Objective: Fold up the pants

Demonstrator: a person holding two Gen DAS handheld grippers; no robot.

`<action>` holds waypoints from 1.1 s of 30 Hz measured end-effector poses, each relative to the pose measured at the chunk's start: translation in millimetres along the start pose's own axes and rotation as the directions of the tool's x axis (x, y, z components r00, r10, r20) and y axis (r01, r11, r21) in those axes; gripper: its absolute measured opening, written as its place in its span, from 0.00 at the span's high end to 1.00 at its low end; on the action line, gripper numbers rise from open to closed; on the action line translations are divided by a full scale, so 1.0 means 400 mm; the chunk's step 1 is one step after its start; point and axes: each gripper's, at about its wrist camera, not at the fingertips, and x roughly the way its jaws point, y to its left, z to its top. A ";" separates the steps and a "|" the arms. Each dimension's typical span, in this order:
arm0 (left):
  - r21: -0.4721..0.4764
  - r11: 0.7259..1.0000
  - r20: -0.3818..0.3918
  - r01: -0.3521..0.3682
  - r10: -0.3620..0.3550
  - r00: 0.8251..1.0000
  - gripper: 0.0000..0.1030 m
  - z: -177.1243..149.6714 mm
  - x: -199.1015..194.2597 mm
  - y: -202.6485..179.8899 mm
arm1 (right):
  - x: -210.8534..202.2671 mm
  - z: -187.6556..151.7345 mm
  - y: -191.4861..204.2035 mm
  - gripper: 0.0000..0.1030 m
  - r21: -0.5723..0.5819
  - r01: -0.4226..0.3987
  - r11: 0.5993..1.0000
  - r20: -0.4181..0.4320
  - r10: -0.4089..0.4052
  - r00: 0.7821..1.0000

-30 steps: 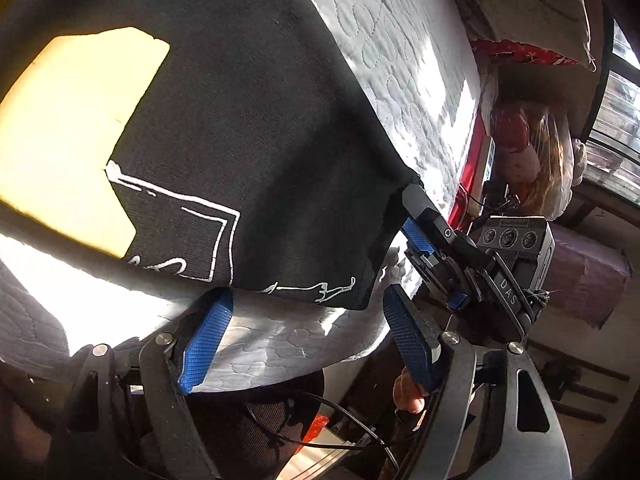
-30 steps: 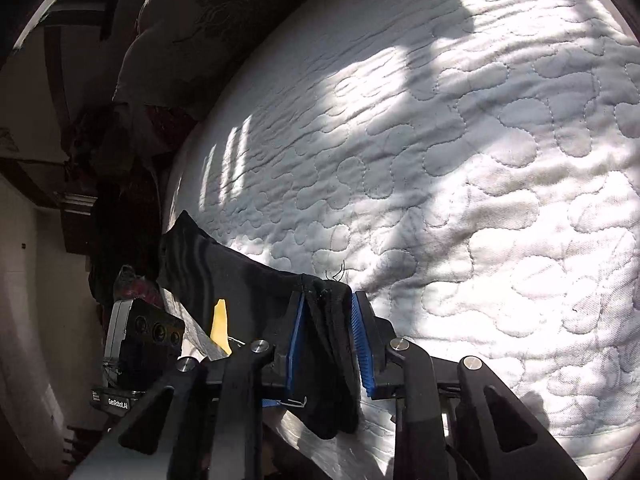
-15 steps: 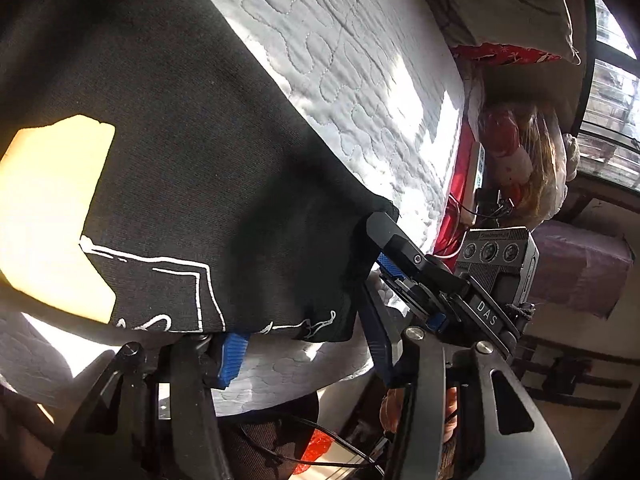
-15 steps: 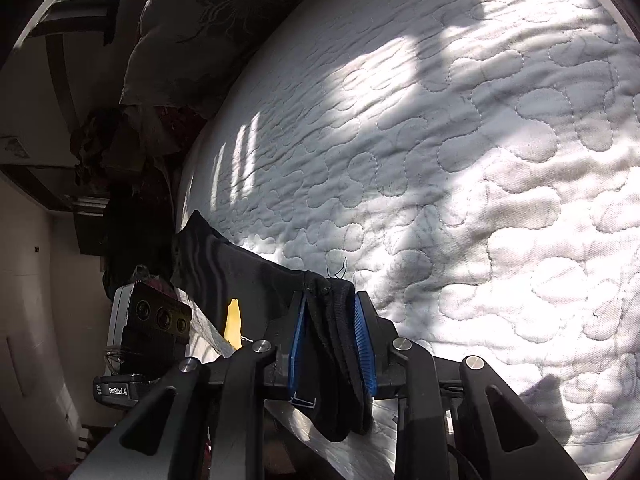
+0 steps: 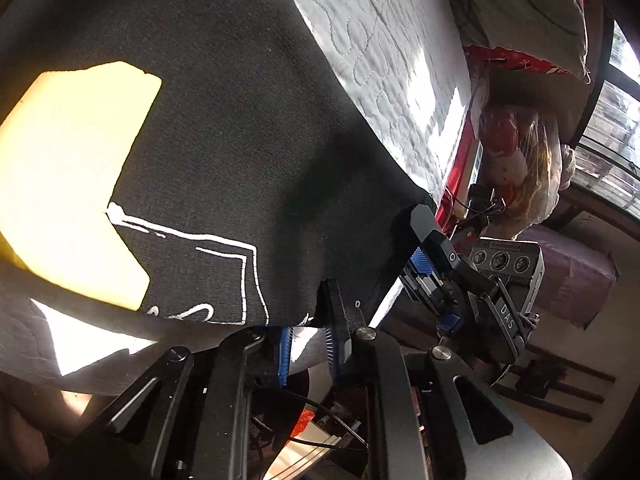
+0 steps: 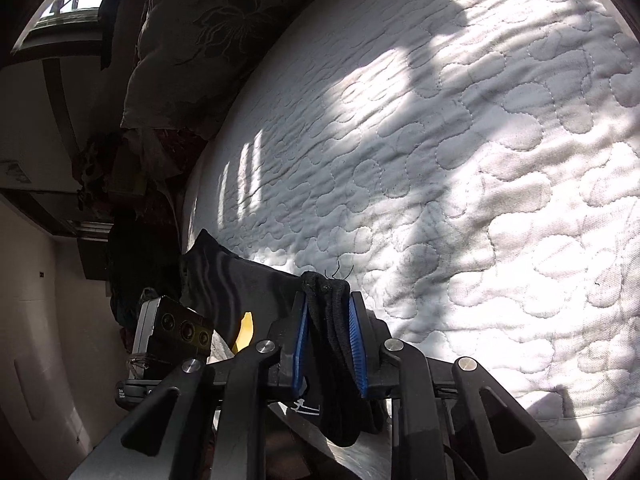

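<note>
You are closing your left gripper [image 5: 308,344] on the lower hem of the one pair of black pants [image 5: 240,152], and its jaws are nearly together around the cloth. Your right gripper [image 6: 329,344] is also closing, pinching a bunched corner. The pants are lying on the one white quilted mattress [image 6: 460,152]. One floral pillow [image 6: 192,32] is lying at its far end.

The pants [image 5: 240,152] lie on the bed [image 6: 460,168], near its edge. The left gripper [image 5: 308,332] sits at their near hem, the right gripper [image 6: 326,332] at the corner beside it. A pillow [image 6: 192,40] rests at the bed's far end.
</note>
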 end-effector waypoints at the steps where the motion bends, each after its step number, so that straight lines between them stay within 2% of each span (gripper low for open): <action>1: 0.000 1.000 0.000 0.003 -0.003 1.000 0.89 -0.002 -0.003 -0.001 | -0.005 -0.002 0.010 0.82 -0.003 0.002 1.000 0.001 -0.002 1.000; 21: 0.008 0.992 0.044 0.123 -0.123 0.991 0.91 0.004 -0.112 -0.005 | -0.027 -0.029 0.190 0.83 -0.059 0.083 0.995 0.041 -0.080 0.996; 25: -0.001 0.996 0.033 0.087 -0.087 0.996 0.91 0.013 -0.083 0.007 | -0.013 -0.022 0.187 0.83 -0.061 0.153 0.986 0.051 -0.150 0.987; 28: -0.021 0.999 0.002 0.034 -0.034 0.999 0.91 0.011 -0.031 0.020 | 0.007 -0.023 0.128 0.82 -0.015 0.195 0.981 0.028 -0.195 0.980; 31: -0.032 0.999 -0.016 -0.005 0.005 1.000 0.91 0.002 0.015 0.023 | 0.022 -0.030 0.064 0.79 0.028 0.216 0.976 0.014 -0.217 0.976; 33: -0.037 0.999 -0.023 -0.019 0.018 1.000 0.91 -0.003 0.033 0.024 | 0.028 -0.032 0.030 0.79 0.057 0.184 0.981 0.008 -0.185 0.983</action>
